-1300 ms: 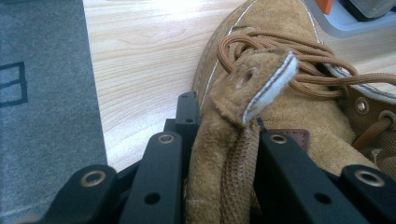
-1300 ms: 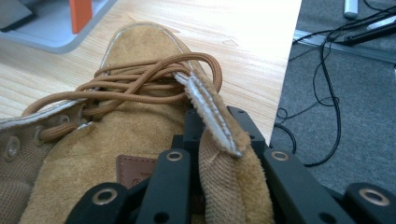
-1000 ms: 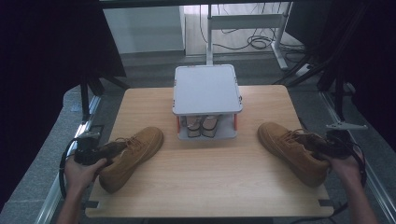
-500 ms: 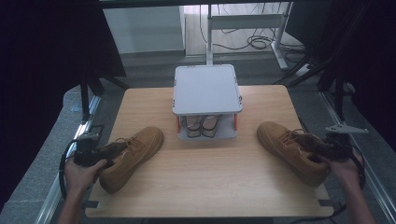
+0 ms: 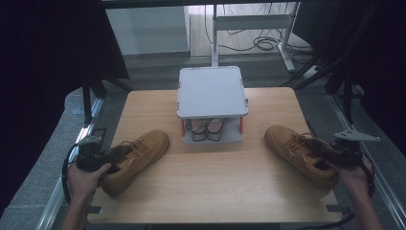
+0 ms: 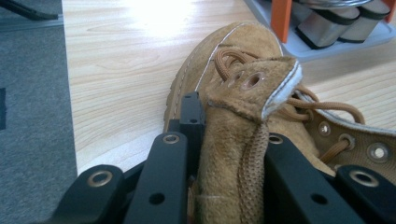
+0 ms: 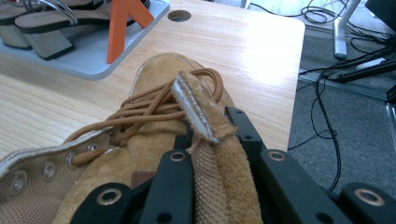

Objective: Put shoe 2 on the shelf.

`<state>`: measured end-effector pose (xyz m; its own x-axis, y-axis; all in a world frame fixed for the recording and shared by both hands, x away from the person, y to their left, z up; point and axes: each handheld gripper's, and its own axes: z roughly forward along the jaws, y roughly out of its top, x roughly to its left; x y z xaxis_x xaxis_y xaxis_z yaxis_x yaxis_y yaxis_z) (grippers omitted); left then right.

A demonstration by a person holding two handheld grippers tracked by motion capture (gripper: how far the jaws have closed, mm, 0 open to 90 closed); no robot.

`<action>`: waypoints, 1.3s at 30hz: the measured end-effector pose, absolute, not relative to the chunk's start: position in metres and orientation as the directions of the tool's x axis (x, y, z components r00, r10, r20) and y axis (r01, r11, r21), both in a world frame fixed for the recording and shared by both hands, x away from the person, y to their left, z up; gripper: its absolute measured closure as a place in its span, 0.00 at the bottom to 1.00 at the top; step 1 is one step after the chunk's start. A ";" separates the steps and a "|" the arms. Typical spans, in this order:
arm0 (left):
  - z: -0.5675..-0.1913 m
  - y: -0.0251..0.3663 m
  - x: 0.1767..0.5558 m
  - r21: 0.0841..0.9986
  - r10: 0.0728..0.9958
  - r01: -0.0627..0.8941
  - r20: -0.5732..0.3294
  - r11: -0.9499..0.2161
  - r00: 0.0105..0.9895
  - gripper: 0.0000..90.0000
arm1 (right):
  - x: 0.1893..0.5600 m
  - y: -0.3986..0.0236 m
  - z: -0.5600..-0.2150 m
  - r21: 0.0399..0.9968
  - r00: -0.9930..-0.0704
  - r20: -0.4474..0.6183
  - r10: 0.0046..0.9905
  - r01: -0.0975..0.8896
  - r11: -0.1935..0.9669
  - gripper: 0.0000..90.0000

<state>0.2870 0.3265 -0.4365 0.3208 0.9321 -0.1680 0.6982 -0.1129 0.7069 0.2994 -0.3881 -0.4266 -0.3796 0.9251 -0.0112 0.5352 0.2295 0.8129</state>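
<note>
Two tan suede shoes lie on the tabletop (image 5: pixel 210 182), one at each side, with a small grey shoe rack (image 5: pixel 212 91) standing between them toward the far edge.

The left shoe (image 5: pixel 136 160) lies at the near left of the tabletop, its toe pointing toward the rack. The left gripper (image 5: pixel 111 155) is held by the person's left hand (image 5: pixel 86 179) at the shoe's heel end. In the left gripper view the two black jaws are clamped on the upright side wall of this shoe (image 6: pixel 233 154) near its collar, with the suede and a strip of webbing pinched between them; brown laces and metal eyelets show just beyond.

The right shoe (image 5: pixel 299 153) lies at the near right, its toe also turned toward the rack. The right gripper (image 5: pixel 330 152) sits at its heel end in the person's right hand (image 5: pixel 352 175), with the grey three-cornered plate on top. In the right gripper view the jaws are closed on the collar of this shoe (image 7: pixel 219 158), gripping the suede flap and its webbing strip, with the laces lying just ahead.

On the lower shelf of the rack, under its flat grey top, stands a pair of heeled sandals (image 5: pixel 207 129), beside orange posts. Both shoes rest with their soles on the wood, well apart from each other and from the rack
</note>
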 end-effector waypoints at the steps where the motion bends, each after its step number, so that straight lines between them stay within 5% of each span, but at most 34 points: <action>1: -0.436 0.326 0.287 0.709 0.931 0.696 -0.170 -0.113 0.324 0.88 | 0.299 -0.388 -0.426 0.813 -0.378 -0.013 0.926 0.535 0.230 0.90; 39: -0.381 0.329 0.272 0.825 0.914 0.565 -0.232 0.003 0.334 0.88 | 0.274 -0.376 -0.374 0.932 -0.381 0.102 0.919 0.359 0.045 0.90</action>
